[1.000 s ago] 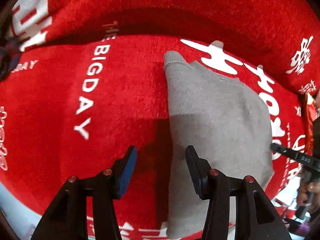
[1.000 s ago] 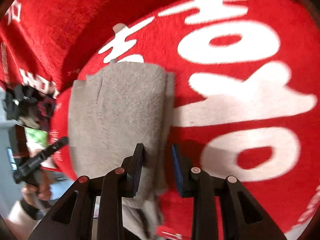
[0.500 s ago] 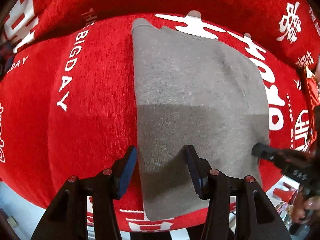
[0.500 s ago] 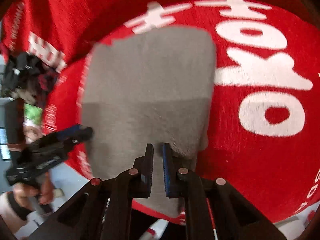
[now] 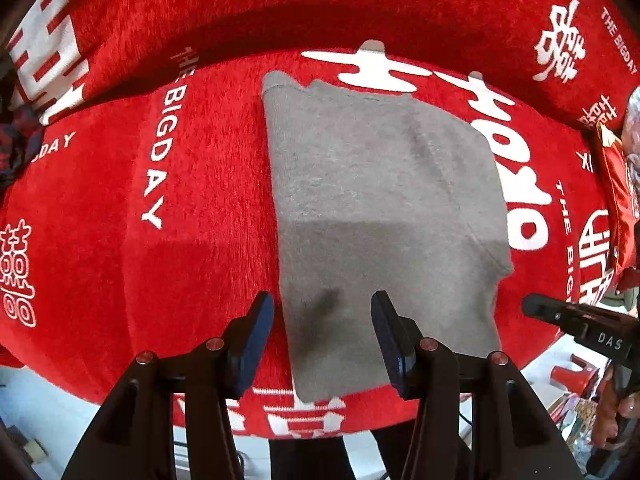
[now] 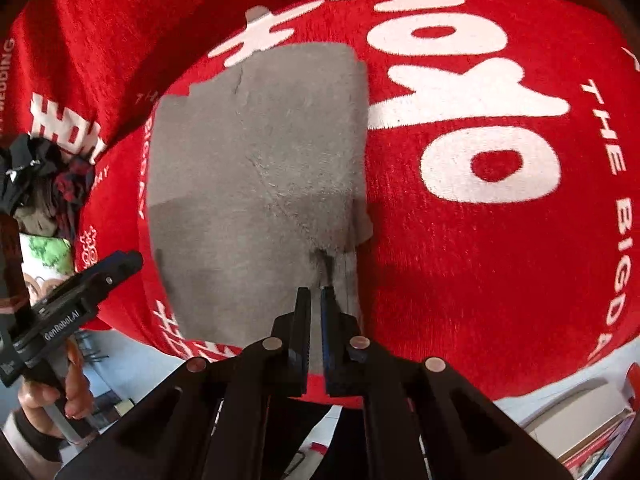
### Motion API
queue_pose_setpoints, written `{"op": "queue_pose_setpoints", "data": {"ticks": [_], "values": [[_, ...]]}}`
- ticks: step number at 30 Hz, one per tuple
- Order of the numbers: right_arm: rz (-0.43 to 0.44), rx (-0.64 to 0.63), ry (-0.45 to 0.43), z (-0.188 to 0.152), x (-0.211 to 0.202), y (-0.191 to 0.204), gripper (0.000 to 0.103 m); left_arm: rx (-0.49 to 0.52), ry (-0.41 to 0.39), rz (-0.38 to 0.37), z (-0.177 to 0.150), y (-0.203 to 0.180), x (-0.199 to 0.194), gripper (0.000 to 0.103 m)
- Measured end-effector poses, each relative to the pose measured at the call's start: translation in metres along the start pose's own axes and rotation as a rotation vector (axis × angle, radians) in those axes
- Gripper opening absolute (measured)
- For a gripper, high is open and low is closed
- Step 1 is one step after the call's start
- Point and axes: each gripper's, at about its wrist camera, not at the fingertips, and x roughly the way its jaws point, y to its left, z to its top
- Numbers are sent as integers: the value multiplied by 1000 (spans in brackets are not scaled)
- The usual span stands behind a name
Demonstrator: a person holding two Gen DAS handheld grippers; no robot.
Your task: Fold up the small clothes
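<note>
A small grey garment lies folded flat on the red plush seat cover; it also shows in the right wrist view. My left gripper is open and empty, held above the garment's near left part. My right gripper is shut with nothing between its pads, held above the garment's near right edge. The right gripper's tip shows at the right of the left wrist view, and the left gripper's body at the left of the right wrist view.
The red cover carries white lettering and rises into a backrest behind the garment. A pile of dark clothes lies at the far left. The seat's front edge drops to a pale floor with clutter at the right.
Both grippers have drawn back and up from the garment, which now lies flat. The right gripper closed from open to shut. The left gripper stayed open.
</note>
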Motion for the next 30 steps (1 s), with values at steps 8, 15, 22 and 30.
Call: {"op": "queue_pose_setpoints", "data": {"ticks": [8, 15, 22, 30], "values": [[-15, -4, -14, -4, -30, 25, 7, -8, -32, 8, -11, -9, -36, 95], [-70, -28, -42, -5, -51, 46, 60, -40, -23, 22, -11, -7, -54, 102], [-224, -118, -98, -9, -66, 70, 84, -4, -83, 141, -10, -12, -79, 102], [-295, -125, -162, -12, -82, 82, 95, -48, -93, 112, -9, -6, -93, 102]]}}
